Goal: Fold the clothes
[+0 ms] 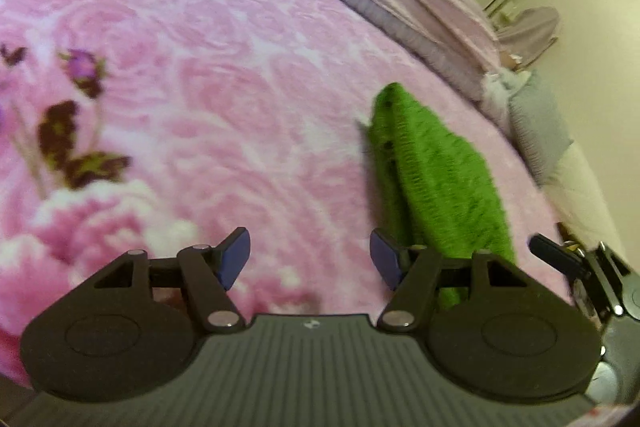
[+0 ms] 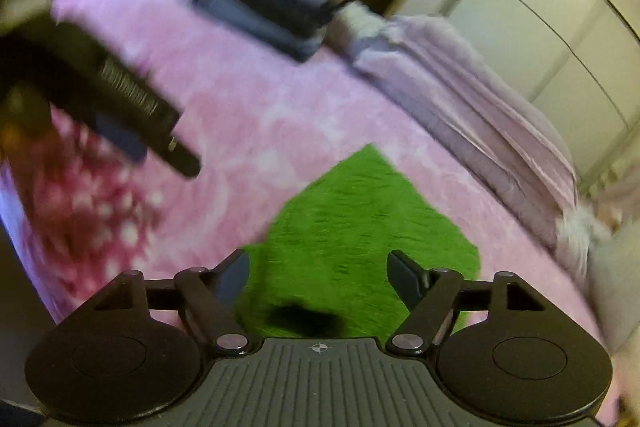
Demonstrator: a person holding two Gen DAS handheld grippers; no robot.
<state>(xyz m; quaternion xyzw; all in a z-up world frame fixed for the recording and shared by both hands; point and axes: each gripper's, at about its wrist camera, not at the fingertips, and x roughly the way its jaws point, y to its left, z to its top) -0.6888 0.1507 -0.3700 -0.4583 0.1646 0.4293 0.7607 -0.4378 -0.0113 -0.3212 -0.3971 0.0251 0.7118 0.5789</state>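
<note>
Green fuzzy knit garment (image 2: 360,227) lies folded on a plush pink rose-patterned blanket (image 1: 240,87); left gripper (image 1: 310,259) and right gripper (image 2: 318,277) both gape wide, holding nothing.

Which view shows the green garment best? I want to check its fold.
The right wrist view: the green garment lies nearly whole ahead of the open right gripper, though blurred. The left wrist view catches it side-on, as a narrow strip partly hidden behind a finger.
</note>
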